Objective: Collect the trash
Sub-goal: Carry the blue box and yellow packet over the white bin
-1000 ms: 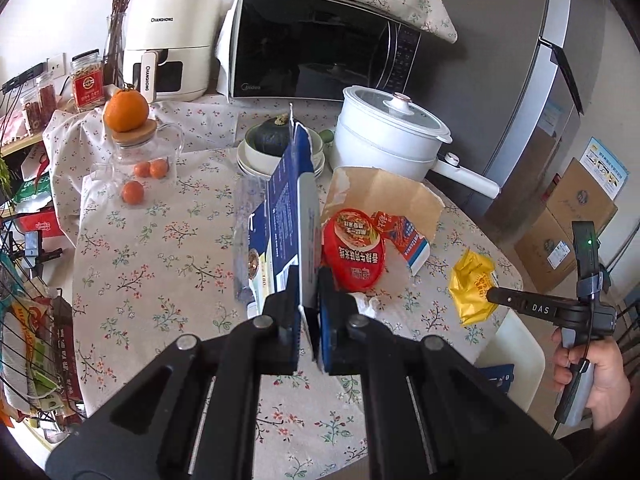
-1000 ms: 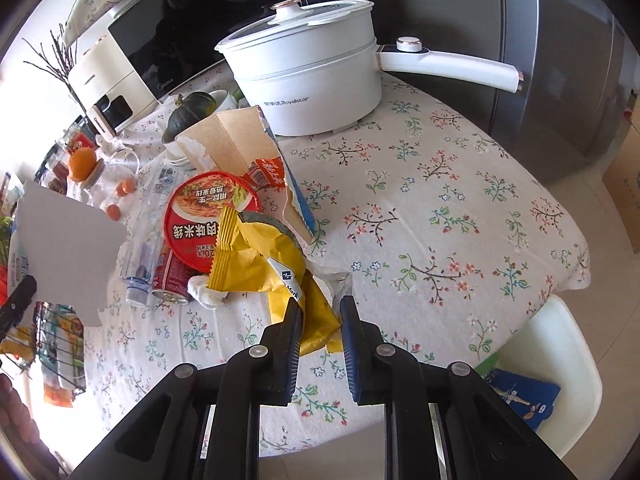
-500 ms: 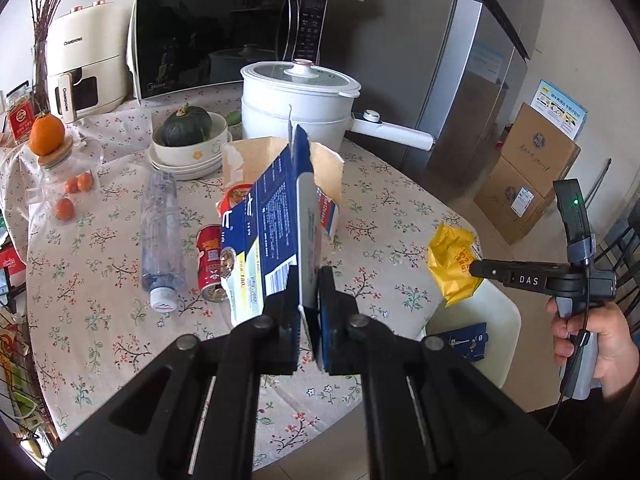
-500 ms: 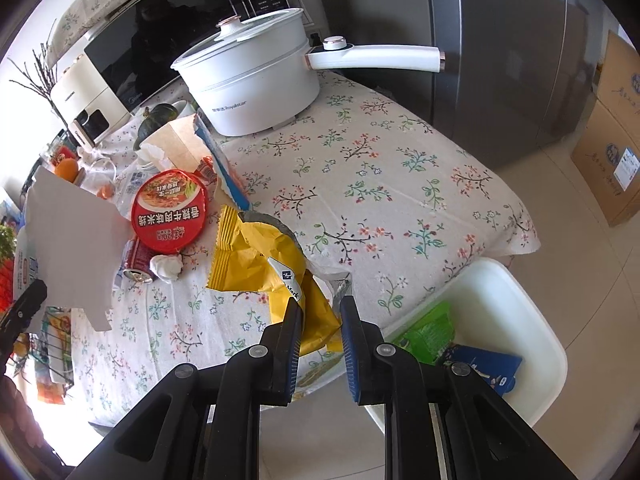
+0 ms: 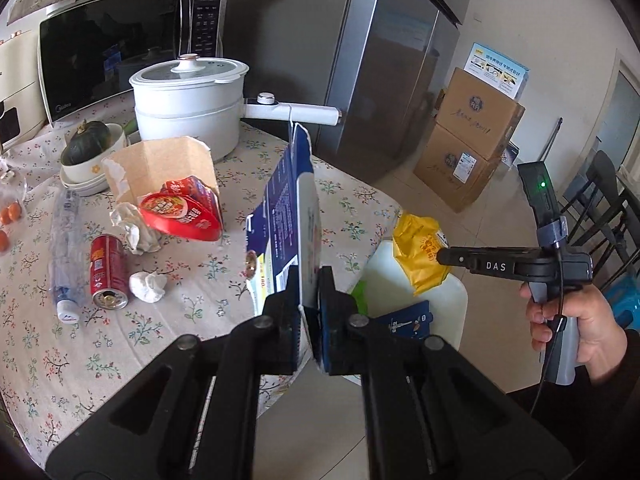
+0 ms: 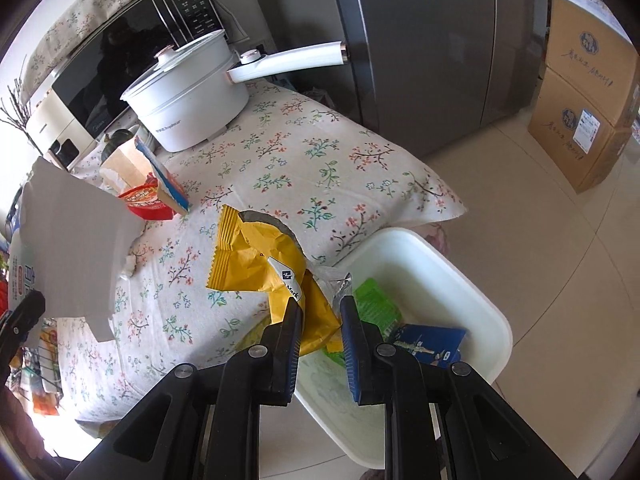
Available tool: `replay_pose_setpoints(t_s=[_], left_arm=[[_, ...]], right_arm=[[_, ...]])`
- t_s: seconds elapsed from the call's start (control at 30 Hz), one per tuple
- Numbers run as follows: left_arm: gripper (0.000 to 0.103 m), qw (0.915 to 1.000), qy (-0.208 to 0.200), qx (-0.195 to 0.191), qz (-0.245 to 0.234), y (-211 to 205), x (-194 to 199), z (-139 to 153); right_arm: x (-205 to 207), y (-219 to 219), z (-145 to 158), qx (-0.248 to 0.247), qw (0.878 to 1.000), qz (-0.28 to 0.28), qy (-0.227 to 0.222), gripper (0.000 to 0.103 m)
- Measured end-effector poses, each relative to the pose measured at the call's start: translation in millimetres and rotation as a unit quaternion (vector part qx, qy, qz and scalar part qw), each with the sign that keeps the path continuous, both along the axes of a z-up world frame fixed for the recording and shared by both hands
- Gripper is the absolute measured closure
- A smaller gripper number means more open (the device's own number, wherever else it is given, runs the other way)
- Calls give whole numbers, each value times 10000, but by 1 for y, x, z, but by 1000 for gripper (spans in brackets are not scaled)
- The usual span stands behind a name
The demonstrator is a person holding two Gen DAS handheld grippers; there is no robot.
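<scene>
Here, the carry-to-bin step. The left gripper (image 5: 310,300) pinches one flattened blue carton (image 5: 290,216); the right gripper (image 6: 320,320) pinches one yellow snack bag (image 6: 260,256). One white bin (image 6: 472,280) lies just below and ahead of the right jaws. Judged next: bring each item over the bin, then release. Left behind on the table (image 5: 352,196): one red can (image 5: 107,274), one plastic bottle (image 5: 64,252).

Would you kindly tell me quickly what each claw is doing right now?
Left claw: closed, holding the carton.
Right claw: closed, holding the yellow bag.
</scene>
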State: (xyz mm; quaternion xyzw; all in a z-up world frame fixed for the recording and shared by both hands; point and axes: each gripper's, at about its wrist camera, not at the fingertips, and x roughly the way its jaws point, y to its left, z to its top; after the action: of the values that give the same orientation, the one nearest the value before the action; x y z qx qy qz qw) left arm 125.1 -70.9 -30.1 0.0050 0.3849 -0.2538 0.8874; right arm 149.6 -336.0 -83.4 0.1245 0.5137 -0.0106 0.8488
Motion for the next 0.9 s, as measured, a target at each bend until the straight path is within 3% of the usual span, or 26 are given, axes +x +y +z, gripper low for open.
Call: replay_pose_setpoints(t_s=[0.57, 0.8, 0.9], left_arm=[[94, 9907, 541, -397, -1184, -108, -14, -26], [93, 9873, 743, -211, -1389, -139, -13, -51], [82, 9874, 785, -14, -1377, -145, -10, -65]], right_arm=[[-44, -93, -23, -27, 9969, -739, 270, 83], [-50, -104, -25, -35, 9960, -837, 297, 83], [-50, -105, -27, -54, 9958, -855, 336, 83]])
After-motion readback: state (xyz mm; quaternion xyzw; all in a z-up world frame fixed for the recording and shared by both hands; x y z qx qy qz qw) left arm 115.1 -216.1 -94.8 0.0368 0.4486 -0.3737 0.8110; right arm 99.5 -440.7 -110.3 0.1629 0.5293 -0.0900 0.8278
